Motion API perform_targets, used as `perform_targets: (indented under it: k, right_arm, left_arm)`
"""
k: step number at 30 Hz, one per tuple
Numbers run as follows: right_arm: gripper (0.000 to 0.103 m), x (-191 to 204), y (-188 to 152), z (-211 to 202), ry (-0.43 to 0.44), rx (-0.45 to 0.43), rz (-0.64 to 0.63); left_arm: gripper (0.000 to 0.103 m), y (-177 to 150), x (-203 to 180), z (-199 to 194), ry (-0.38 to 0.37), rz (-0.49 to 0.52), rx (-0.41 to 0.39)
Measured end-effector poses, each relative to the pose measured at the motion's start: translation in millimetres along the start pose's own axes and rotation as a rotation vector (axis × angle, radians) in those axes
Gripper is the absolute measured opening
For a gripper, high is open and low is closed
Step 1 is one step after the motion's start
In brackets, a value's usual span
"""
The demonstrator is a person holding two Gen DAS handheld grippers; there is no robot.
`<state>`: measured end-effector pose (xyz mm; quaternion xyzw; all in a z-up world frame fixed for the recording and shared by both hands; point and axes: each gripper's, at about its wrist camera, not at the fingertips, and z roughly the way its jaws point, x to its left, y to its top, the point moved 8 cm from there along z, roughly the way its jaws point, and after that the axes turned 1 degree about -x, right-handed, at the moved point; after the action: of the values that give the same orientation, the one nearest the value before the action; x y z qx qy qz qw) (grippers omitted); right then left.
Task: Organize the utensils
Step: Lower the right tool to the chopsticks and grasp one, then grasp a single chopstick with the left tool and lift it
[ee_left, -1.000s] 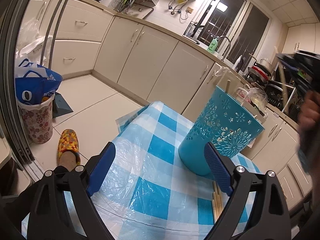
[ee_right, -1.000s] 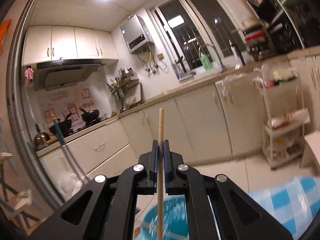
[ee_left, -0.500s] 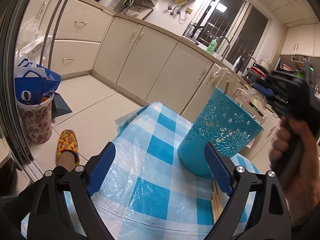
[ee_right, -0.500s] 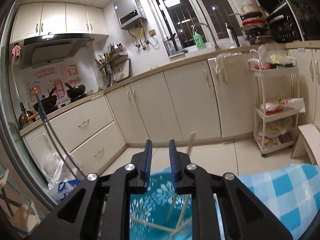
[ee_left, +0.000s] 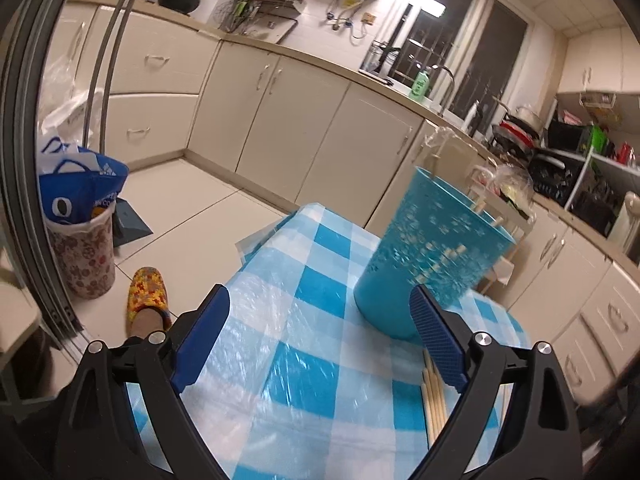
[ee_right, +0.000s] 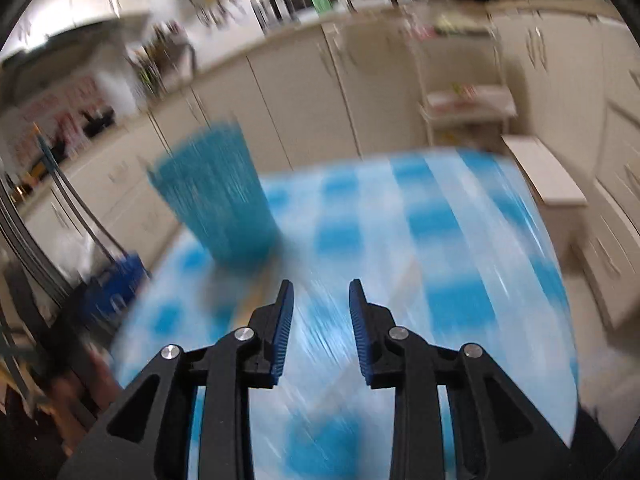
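A teal perforated holder (ee_left: 432,256) stands on the blue-and-white checked tablecloth (ee_left: 304,360), with several wooden chopstick tips poking above its rim. More loose chopsticks (ee_left: 434,404) lie on the cloth near the right finger of my left gripper (ee_left: 320,344), which is open and empty, short of the holder. The right wrist view is heavily blurred: my right gripper (ee_right: 321,308) points down at the cloth, its jaws opening with nothing between them. The holder (ee_right: 218,204) stands up and to its left, and a faint pale streak (ee_right: 408,276) on the cloth may be chopsticks.
Cream cabinets (ee_left: 304,136) and a worktop run along the far wall. On the floor left of the table are a flowered bin with a blue bag (ee_left: 80,224) and a person's foot in a patterned slipper (ee_left: 146,296). A white stool (ee_right: 540,176) stands beyond the table.
My right gripper let the chopstick drop into the holder, opened, then swung away and down toward the cloth, leaving the left wrist view. The left gripper stayed put.
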<state>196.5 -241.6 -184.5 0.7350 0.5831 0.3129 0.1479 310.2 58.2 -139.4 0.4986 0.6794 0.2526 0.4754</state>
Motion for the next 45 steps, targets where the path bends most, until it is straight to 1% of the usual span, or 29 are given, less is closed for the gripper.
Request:
perform_targets:
  k: [3,4,5,6,8,11,12,13,14,15,16,17,20,22,23,25,28,31,38,39,41,45]
  right_arm:
    - [0.029,-10.6,-14.8,13.1,-0.027,0.064,0.031]
    - [0.029,-12.3,-13.9,18.9,-0.045,0.071,0.030]
    - [0.032,-14.3,-11.3,26.7,-0.072,0.081,0.028]
    - [0.035,-15.9,-8.6,33.1,-0.082,0.091,0.032]
    - [0.053,-21.5,2.4,50.7,-0.135,0.099,0.043]
    - [0.054,-23.8,10.8,78.7,-0.175,0.142,0.022]
    - [0.054,-22.3,12.0,88.1,-0.182,0.156,-0.002]
    - [0.055,-18.6,14.3,92.2,-0.190,0.145,-0.046]
    - [0.050,-15.3,13.8,95.3,-0.196,0.149,-0.088]
    - [0.041,-11.1,11.7,95.8,-0.181,0.154,-0.117]
    - [0.024,-7.3,9.0,94.5,-0.157,0.164,-0.141]
    - [0.013,-4.0,6.1,92.7,-0.129,0.174,-0.155]
    - [0.010,0.6,-11.0,77.3,-0.061,0.177,-0.217]
    - [0.009,-4.0,-18.8,67.6,0.000,0.165,-0.186]
    - [0.008,-8.7,-21.6,63.1,0.035,0.157,-0.150]
    - [0.008,-16.0,-21.9,59.5,0.071,0.155,-0.088]
    - [0.008,-19.8,-20.5,59.3,0.115,0.155,-0.034]
    - [0.008,-17.5,-19.9,58.1,0.134,0.157,-0.027]
    - [0.008,-14.6,-20.4,57.9,0.151,0.158,-0.031]
    - [0.008,-14.8,-20.6,57.8,0.154,0.158,-0.031]
    - [0.008,-14.9,-20.6,58.1,0.157,0.159,-0.031]
    - [0.009,-15.1,-20.7,58.0,0.159,0.158,-0.029]
  left_arm:
    - [0.089,-3.5,-12.4,-13.9,0.018,0.071,0.017]
    - [0.090,-4.6,-14.7,-17.1,0.019,0.083,0.025]
    - [0.090,-6.0,-16.9,-19.6,0.019,0.091,0.033]
    - [0.091,-8.8,-19.6,-22.4,0.016,0.100,0.050]
    - [0.092,-15.4,-23.8,-24.4,0.012,0.118,0.085]
    - [0.092,-29.2,-32.6,-21.3,0.005,0.165,0.164]
    - [0.092,-34.3,-36.9,-18.8,0.004,0.186,0.196]
    - [0.092,-38.7,-42.0,-16.3,0.000,0.208,0.225]
    - [0.092,-42.2,-46.7,-13.9,-0.005,0.229,0.248]
    - [0.092,-45.7,-52.1,-11.0,-0.005,0.253,0.271]
    - [0.092,-48.8,-56.3,-8.9,-0.003,0.275,0.288]
    - [0.092,-52.9,-61.2,-5.3,-0.001,0.297,0.309]
    - [0.092,-69.9,-74.6,10.3,0.026,0.367,0.380]
    - [0.092,-77.5,-81.8,17.6,0.040,0.396,0.398]
    - [0.092,-80.7,-86.2,20.6,0.044,0.409,0.405]
    - [0.091,-86.4,-94.0,26.5,0.066,0.440,0.414]
    - [0.087,-91.7,-100.7,34.7,0.101,0.465,0.429]
    - [0.083,-95.2,-102.5,40.8,0.128,0.472,0.443]
    - [0.076,-103.7,-101.5,50.8,0.163,0.484,0.473]
    - [0.075,-105.2,-100.4,51.3,0.162,0.479,0.477]
    - [0.070,-106.9,-98.2,53.0,0.163,0.472,0.491]
    - [0.065,-107.6,-98.1,55.5,0.148,0.468,0.499]
